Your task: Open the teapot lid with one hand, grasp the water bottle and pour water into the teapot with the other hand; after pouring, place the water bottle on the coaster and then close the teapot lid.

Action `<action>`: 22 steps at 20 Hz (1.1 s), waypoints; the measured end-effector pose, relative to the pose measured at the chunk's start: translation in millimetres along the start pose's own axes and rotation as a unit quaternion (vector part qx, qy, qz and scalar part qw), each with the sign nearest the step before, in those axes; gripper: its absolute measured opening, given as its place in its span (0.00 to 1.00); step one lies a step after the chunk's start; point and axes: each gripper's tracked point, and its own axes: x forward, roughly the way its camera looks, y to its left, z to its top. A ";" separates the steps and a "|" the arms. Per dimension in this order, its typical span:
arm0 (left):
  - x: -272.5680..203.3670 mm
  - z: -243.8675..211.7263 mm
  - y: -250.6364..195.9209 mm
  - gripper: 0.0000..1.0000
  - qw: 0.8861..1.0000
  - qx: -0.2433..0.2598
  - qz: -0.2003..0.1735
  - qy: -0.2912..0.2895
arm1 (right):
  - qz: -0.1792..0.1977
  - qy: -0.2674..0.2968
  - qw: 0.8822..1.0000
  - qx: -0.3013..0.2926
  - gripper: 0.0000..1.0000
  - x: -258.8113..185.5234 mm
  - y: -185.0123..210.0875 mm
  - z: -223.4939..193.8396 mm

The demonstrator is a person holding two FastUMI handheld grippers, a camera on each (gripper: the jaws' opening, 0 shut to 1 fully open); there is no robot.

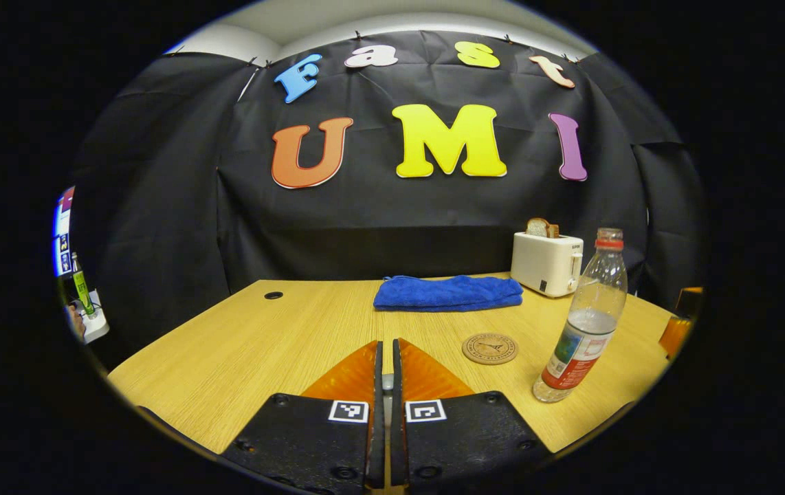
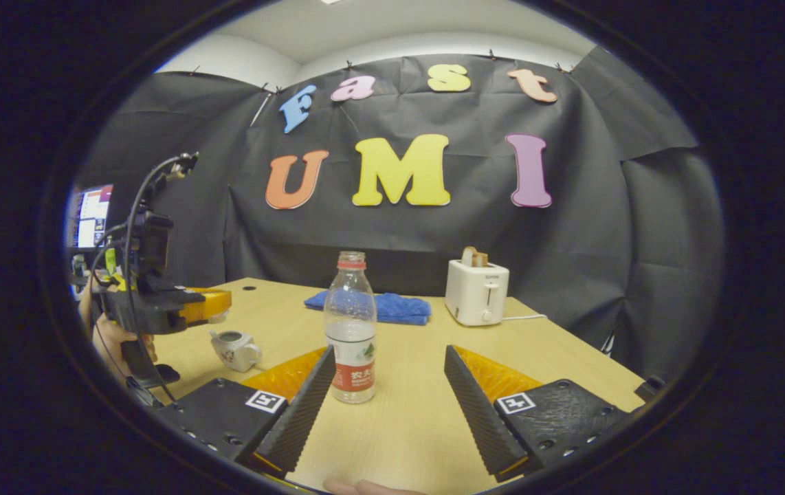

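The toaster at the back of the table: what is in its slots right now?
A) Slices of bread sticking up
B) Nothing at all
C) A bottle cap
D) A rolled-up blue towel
A: brown-crusted bread pokes up out of the top of the white toaster, seen in both the left gripper view and the right gripper view, while the blue towel lies folded on the table beside it.

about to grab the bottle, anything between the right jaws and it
Nothing visible. In the right gripper view the right gripper has its jaws spread wide, and the water bottle stands upright just ahead, toward the left finger, with only bare table between them.
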 end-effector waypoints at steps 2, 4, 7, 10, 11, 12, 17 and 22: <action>-18.4 16.8 2.6 0.06 1.000 0.006 -0.007 -0.005 | 0.000 -0.002 1.000 -0.014 0.95 7.4 10.7 2.4; -32.5 30.1 12.4 0.06 1.000 0.016 -0.002 -0.007 | -0.004 -0.006 1.000 -0.024 0.95 13.3 17.9 4.7; -55.7 45.7 18.2 0.06 1.000 0.002 -0.011 -0.007 | -0.019 -0.004 1.000 -0.008 0.94 30.7 21.9 0.9; -73.6 66.9 36.4 0.06 0.999 0.008 -0.002 -0.032 | -0.016 0.011 1.000 0.014 0.95 64.7 35.0 -5.7; -75.9 67.4 39.3 0.06 0.999 0.006 -0.004 -0.031 | -0.012 0.009 1.000 0.007 0.96 70.7 40.6 -5.4; -76.1 66.3 41.9 0.06 1.000 0.003 -0.004 -0.030 | -0.018 0.004 1.000 -0.005 0.97 78.4 39.5 -4.0; -74.1 63.9 52.6 0.06 1.000 -0.007 -0.004 -0.023 | -0.042 0.013 0.999 -0.014 0.97 109.5 37.1 -13.5; -73.7 59.4 59.3 0.06 1.000 -0.006 -0.002 -0.013 | -0.056 0.008 0.998 -0.005 0.89 125.7 31.0 -7.6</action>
